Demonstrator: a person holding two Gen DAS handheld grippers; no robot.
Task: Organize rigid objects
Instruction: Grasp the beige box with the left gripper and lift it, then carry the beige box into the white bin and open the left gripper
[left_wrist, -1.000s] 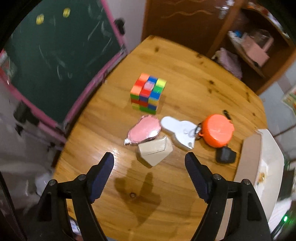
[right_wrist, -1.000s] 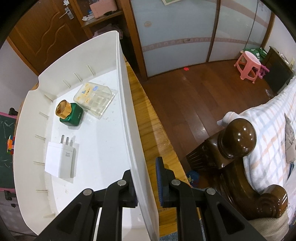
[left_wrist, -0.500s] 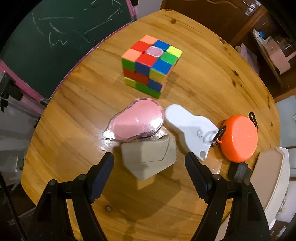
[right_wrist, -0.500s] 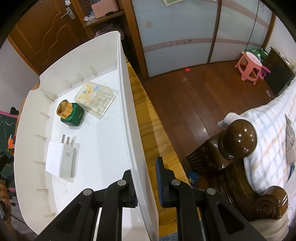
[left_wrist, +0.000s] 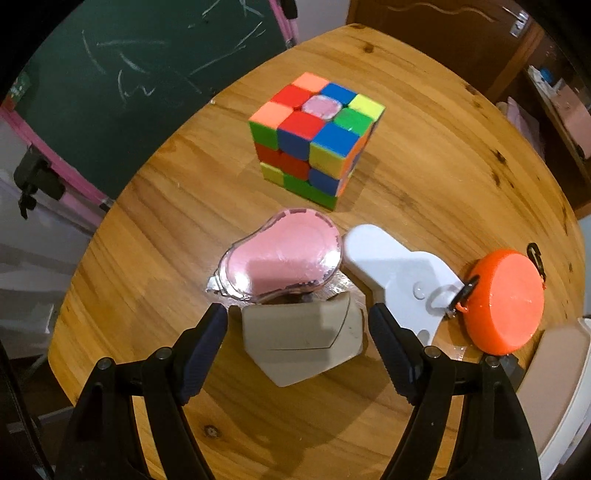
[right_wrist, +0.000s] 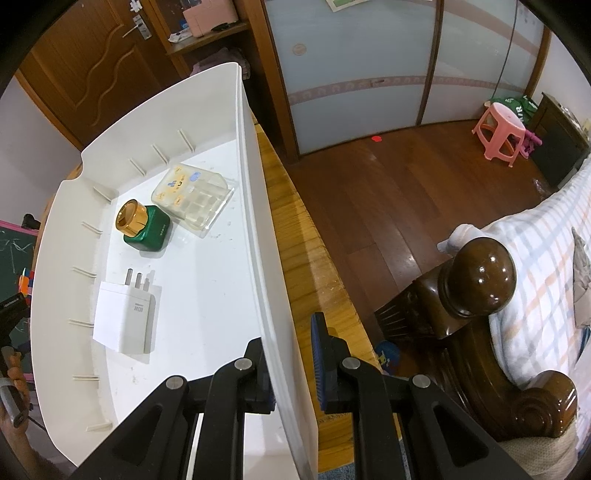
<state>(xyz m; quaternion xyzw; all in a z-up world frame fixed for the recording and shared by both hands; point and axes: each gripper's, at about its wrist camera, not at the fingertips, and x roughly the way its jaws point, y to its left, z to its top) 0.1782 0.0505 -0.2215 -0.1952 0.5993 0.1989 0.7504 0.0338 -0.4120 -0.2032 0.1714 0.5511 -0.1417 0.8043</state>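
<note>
The left gripper (left_wrist: 297, 332) stands wide open, its dark ribbed pads on either side of a matte beige, angular plastic block (left_wrist: 301, 341) on the round varnished wooden table (left_wrist: 155, 229); neither pad seems to touch it, though the lens distortion makes that hard to judge. Just beyond the block lies a glossy pink pear-shaped case with a clear rim (left_wrist: 282, 256), its near edge overlapping the block's top. Beside them sits a smooth white plastic piece with a rounded end (left_wrist: 391, 273), linked by a ring to an orange disc-shaped case (left_wrist: 504, 297). Farther back stands a multicoloured puzzle cube (left_wrist: 317, 138).

The right gripper (right_wrist: 291, 363) is closed narrowly on the thin side wall of a white plastic tray (right_wrist: 258, 206). Inside lie a white wall charger (right_wrist: 123, 310), a green square bottle with a gold cap (right_wrist: 144, 225), and a clear compartmented box (right_wrist: 192, 194).
</note>
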